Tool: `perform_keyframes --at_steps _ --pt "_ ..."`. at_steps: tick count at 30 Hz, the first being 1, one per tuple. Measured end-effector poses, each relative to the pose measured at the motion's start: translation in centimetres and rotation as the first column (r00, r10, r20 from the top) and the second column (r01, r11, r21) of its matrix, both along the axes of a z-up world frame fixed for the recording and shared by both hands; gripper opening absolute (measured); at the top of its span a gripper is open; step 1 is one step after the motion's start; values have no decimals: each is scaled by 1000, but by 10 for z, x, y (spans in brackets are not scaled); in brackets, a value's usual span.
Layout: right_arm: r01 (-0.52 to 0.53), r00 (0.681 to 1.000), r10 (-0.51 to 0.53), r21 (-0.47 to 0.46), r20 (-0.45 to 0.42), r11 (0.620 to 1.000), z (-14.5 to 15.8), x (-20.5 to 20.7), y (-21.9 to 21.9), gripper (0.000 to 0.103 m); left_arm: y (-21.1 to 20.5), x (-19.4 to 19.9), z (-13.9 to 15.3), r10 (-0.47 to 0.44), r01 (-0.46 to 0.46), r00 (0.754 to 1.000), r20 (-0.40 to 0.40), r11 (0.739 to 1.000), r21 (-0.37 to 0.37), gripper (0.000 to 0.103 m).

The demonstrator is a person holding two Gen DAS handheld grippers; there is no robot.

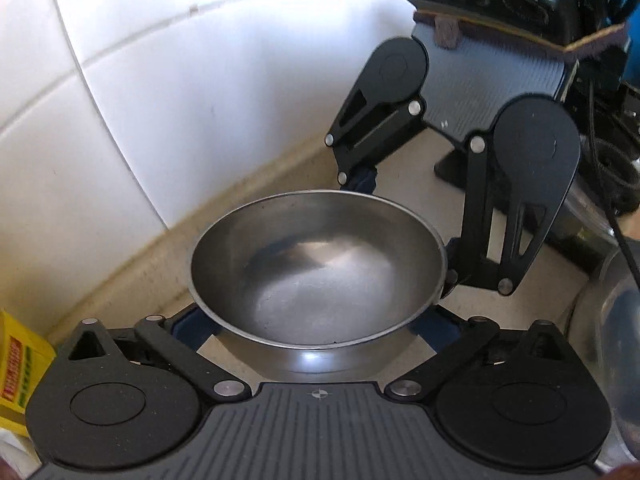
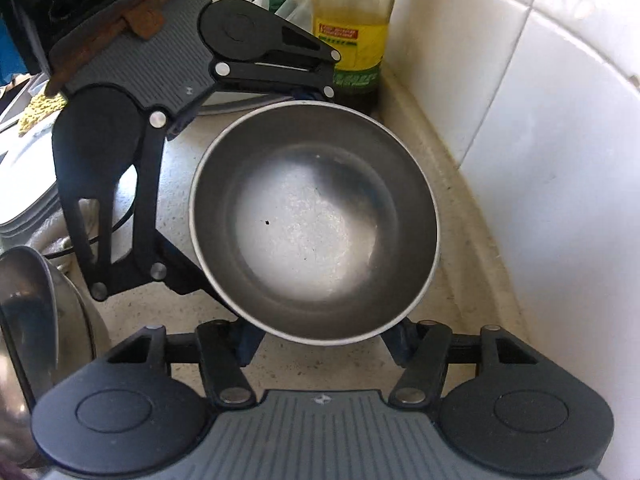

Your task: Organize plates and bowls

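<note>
A steel bowl [image 1: 318,272] sat upright on the speckled desk [image 2: 160,312], close to the white tiled wall [image 1: 160,80], and it serves as the landmark here.

The left hand-held gripper [image 1: 316,328] straddled the bowl with its jaws spread wide, one blue-padded finger [image 1: 192,322] on each side of the bowl's lower wall. Whether the pads touched the steel could not be told, as the bowl's rim hid the tips. In the right wrist view the same left hand-held gripper [image 2: 248,208] reached in from the bowl's far left side, its fingers passing beside and under the rim.

The right hand-held gripper [image 2: 320,344] stood at the near edge of the bowl with its jaws partly open, a blue finger [image 2: 248,344] showing on each side below the rim; contact could not be made out here either. From the left wrist view the right hand-held gripper [image 1: 404,224] came in from behind and to the right of the bowl, fingers at the rim.

Behind the bowl stood a bottle with a yellow label [image 2: 352,28]. To the bowl's left in the right wrist view lay a stack of white plates [image 2: 24,184] and another steel vessel [image 2: 44,320]. A yellow box [image 1: 20,368] lay left of the bowl in the left wrist view.
</note>
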State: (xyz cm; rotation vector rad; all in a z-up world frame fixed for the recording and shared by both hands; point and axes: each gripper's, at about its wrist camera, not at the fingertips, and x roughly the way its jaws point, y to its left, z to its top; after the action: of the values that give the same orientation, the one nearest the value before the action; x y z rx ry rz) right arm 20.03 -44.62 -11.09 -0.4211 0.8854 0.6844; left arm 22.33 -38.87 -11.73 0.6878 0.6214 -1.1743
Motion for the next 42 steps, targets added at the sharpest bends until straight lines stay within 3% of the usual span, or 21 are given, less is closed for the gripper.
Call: perform_keyframes --at_steps 9,13,22,29,39,42 --pt "-3 997 8 -71 80 997 20 -26 16 70 6 -7 7 13 -13 1000 20 1000 -11 103" --pt "21 993 -10 -95 114 995 42 -35 18 70 7 -13 26 13 -11 999 51 999 -42 103" --pt "74 982 -49 -134 182 988 102 -97 30 70 24 -55 82 -21 30 992 123 997 -78 103" --pt "114 984 -91 -143 156 983 121 -156 50 70 41 -112 105 -56 67 987 152 995 -72 103" --pt "164 984 -149 -156 101 974 116 -211 78 70 65 -166 97 -121 125 984 132 992 -28 103" --pt "181 982 -170 -157 81 971 114 -214 78 70 56 -173 91 -133 136 983 125 991 -15 103"
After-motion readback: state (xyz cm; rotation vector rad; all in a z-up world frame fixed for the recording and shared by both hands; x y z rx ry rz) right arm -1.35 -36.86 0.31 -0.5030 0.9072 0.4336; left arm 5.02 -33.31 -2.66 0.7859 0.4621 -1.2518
